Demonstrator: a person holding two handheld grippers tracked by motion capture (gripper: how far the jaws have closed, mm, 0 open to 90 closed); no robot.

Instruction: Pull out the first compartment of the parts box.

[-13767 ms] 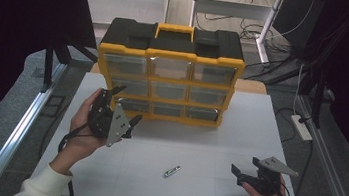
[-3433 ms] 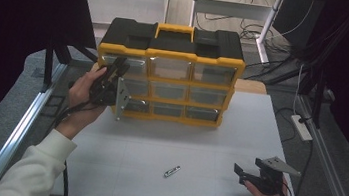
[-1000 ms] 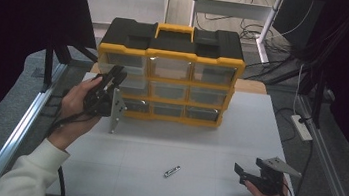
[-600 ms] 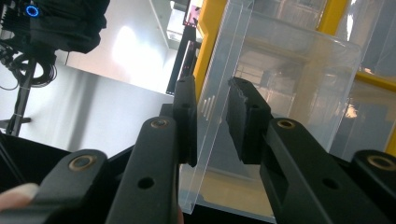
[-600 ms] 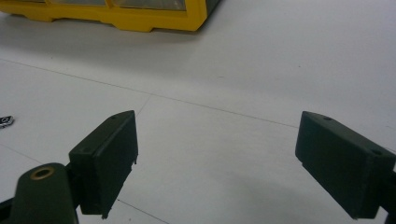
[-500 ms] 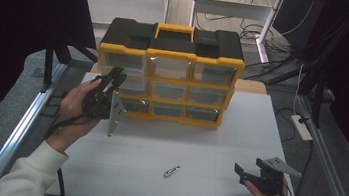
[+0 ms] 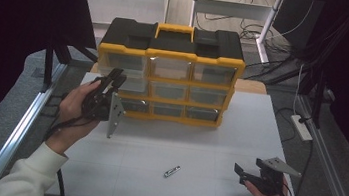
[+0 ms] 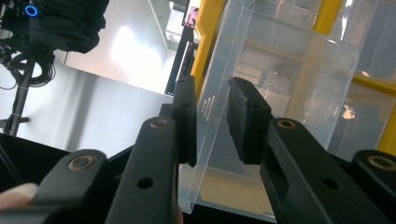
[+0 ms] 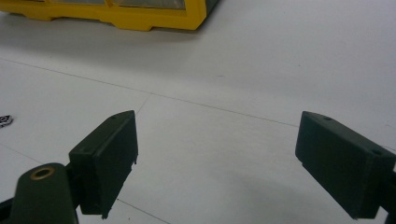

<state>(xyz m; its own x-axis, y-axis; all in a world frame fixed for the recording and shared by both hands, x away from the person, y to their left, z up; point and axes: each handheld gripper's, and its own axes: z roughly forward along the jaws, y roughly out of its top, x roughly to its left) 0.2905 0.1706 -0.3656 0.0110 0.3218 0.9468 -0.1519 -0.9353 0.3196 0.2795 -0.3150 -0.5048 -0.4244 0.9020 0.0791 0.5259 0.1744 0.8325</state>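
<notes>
A yellow-and-black drawer organizer (image 7: 173, 52) with clear drawers stands at the back of the white table (image 7: 206, 147). My left gripper (image 7: 116, 78) is at its left column, middle row. In the left gripper view its jaws (image 8: 212, 88) straddle the front wall of a clear drawer (image 8: 280, 93) that sticks out of the frame, and they look shut on that wall. My right gripper (image 7: 248, 166) rests at the front right of the table, open and empty (image 9: 217, 126). A small dark and silver part (image 7: 172, 171) lies on the table between the two hands.
The organizer's yellow base (image 9: 140, 18) runs along the far edge in the right gripper view. A metal rail (image 7: 23, 125) borders the table's left side. A power strip (image 7: 301, 126) and cables lie to the right.
Since the oldest frame my left gripper went up to the organizer's left column, then drew back a little toward me. Over the last second nothing has visibly moved.
</notes>
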